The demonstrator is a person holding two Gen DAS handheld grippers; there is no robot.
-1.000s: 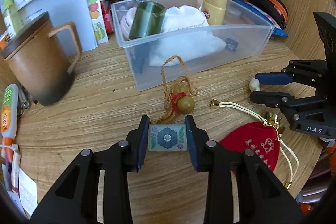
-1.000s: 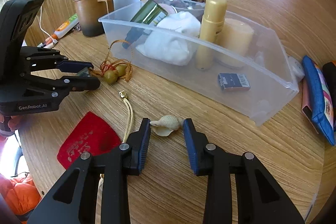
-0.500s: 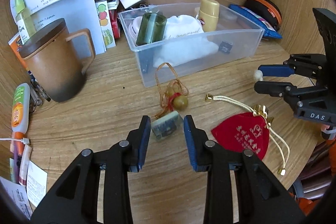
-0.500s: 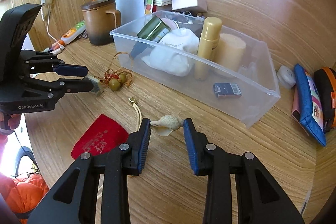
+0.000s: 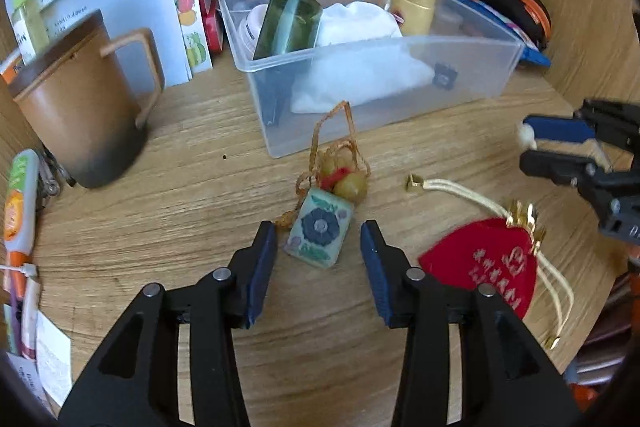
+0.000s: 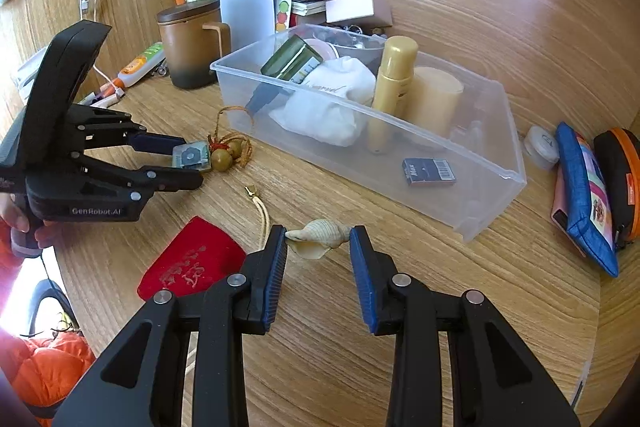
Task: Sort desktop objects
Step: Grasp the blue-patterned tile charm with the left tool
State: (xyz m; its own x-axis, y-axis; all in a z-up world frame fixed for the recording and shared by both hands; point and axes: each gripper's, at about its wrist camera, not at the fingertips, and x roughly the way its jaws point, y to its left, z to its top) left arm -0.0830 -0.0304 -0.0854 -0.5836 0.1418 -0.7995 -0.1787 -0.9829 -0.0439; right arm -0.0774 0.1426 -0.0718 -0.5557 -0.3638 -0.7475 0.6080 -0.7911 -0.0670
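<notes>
A pale tile charm [image 5: 320, 233] with a blue flower, tied to orange cord and olive beads [image 5: 349, 183], lies tilted on the desk between my left gripper's [image 5: 318, 241] open fingers, untouched. It also shows in the right wrist view [image 6: 192, 156]. My right gripper [image 6: 318, 241] is shut on a cream seashell [image 6: 318, 237] and holds it above the desk. The clear plastic bin [image 6: 472, 183] holds a gold bottle [image 6: 390, 87], a white cloth, a green box and a small blue card pack [image 6: 428, 171].
A red pouch [image 5: 486, 267] with cream cords lies right of the left gripper. A brown lidded mug [image 5: 76, 107] stands at left, with papers and pens behind. A blue pouch [image 6: 584, 187] and an orange-rimmed case sit right of the bin.
My left gripper let go of the tile charm and opened; the charm now lies loose between its fingers. My right gripper kept hold of the seashell and rose slightly.
</notes>
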